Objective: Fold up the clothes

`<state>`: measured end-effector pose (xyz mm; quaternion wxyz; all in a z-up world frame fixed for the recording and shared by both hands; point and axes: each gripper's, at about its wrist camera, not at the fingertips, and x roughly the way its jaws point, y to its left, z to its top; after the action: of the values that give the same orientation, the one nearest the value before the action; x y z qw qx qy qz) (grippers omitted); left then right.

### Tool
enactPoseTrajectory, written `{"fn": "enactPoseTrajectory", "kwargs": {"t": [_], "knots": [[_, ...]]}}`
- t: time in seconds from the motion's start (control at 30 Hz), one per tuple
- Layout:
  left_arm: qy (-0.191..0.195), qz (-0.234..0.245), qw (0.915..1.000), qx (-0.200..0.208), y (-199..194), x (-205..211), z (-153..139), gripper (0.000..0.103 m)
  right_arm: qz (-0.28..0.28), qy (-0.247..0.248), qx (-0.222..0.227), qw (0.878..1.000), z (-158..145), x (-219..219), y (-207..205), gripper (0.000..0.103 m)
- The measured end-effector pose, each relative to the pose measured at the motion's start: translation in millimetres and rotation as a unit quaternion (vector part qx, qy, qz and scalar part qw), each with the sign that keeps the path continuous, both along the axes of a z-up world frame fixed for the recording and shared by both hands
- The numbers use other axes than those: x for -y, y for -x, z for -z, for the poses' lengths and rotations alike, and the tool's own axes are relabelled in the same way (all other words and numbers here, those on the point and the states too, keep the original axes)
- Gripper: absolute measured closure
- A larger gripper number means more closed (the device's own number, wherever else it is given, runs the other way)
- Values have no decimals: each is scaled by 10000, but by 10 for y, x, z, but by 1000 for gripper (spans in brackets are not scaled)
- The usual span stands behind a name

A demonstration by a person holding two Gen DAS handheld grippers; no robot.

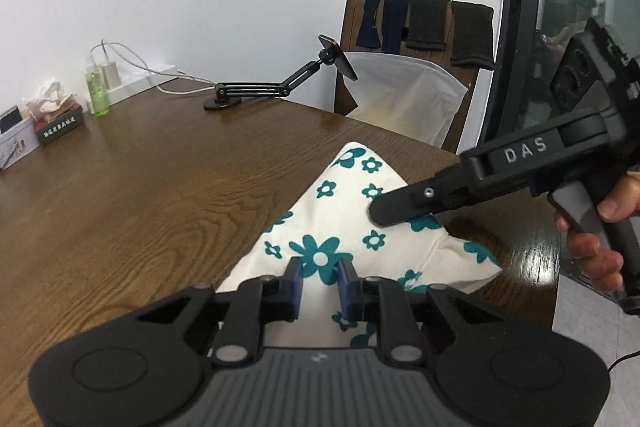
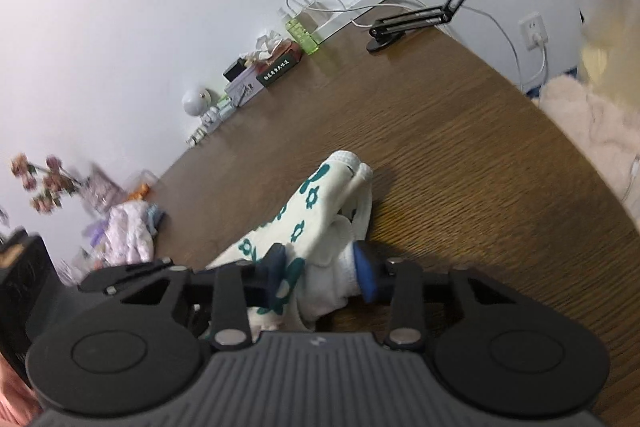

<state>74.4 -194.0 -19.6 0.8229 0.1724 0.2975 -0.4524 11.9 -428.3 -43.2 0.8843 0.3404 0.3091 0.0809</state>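
A cream garment with teal flowers [image 1: 340, 195] lies partly folded on the brown wooden table [image 1: 160, 187]. My left gripper [image 1: 320, 279] sits at its near edge, blue pads close together with fabric running between them. A hand holds my right gripper [image 1: 400, 207], which comes in from the right over the garment's far side. In the right wrist view the garment [image 2: 316, 195] rises from the table [image 2: 460, 147] into my right gripper [image 2: 320, 267]. Bunched cloth fills the gap between its pads there. That view is blurred.
A black phone-holder arm [image 1: 280, 87] stands at the table's back edge, by a green bottle [image 1: 97, 87] and a tissue box [image 1: 56, 119]. Dark cloths hang over a wooden chair [image 1: 416, 27]. A pale clothes pile [image 2: 128, 231] lies at the table's left.
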Motion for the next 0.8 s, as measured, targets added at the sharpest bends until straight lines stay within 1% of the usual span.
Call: {"fn": "enactPoseTrajectory", "kwargs": {"t": [0.1,0.17,0.27,0.33,0.4,0.43,0.5,0.53,0.57,0.6,0.63,0.67,0.73,0.77,0.8], "knots": [[29,10,10000,-75,-11,-7,11,89,34,-179,-7,9998,31,-15,-5,68],[55,1,10000,-79,-14,-12,11,89,70,-254,-54,9996,44,-29,-8,76],[103,-5,9999,-110,-22,-19,8,89,125,-403,-52,9991,59,-19,2,84],[230,-2,9996,-150,-37,-41,23,89,94,-325,-22,9994,1,-43,7,85],[403,-22,9989,-238,-63,-66,37,89,40,-93,71,9999,-119,-101,17,86],[515,-48,9982,-313,-85,-79,42,87,28,134,109,9998,-201,-145,16,87],[740,-120,9961,-458,-104,-142,-53,83,9,623,181,9979,-374,-235,11,88],[852,-157,9948,-530,-113,-175,-105,72,-29,930,240,9954,-483,-297,13,88],[938,-179,9944,-463,-88,-241,-178,57,-72,1247,304,9917,-596,-362,16,88],[1017,-198,9939,-370,-57,-314,-255,50,-116,1562,367,9870,-709,-427,19,88],[1026,-263,9941,-249,-17,-397,-328,45,-212,1961,436,9794,-827,-540,22,89],[1003,-317,9942,-212,5,-486,-361,45,-317,2372,507,9696,-946,-662,26,89],[953,-417,9944,-173,42,-667,-409,47,-559,3288,652,9405,-1127,-979,32,89],[927,-467,9945,-154,60,-758,-433,51,-729,3743,733,9215,-1186,-1165,40,89],[966,-517,9938,-178,73,-848,-433,57,-902,4079,782,9052,-1217,-1331,45,89]]}}
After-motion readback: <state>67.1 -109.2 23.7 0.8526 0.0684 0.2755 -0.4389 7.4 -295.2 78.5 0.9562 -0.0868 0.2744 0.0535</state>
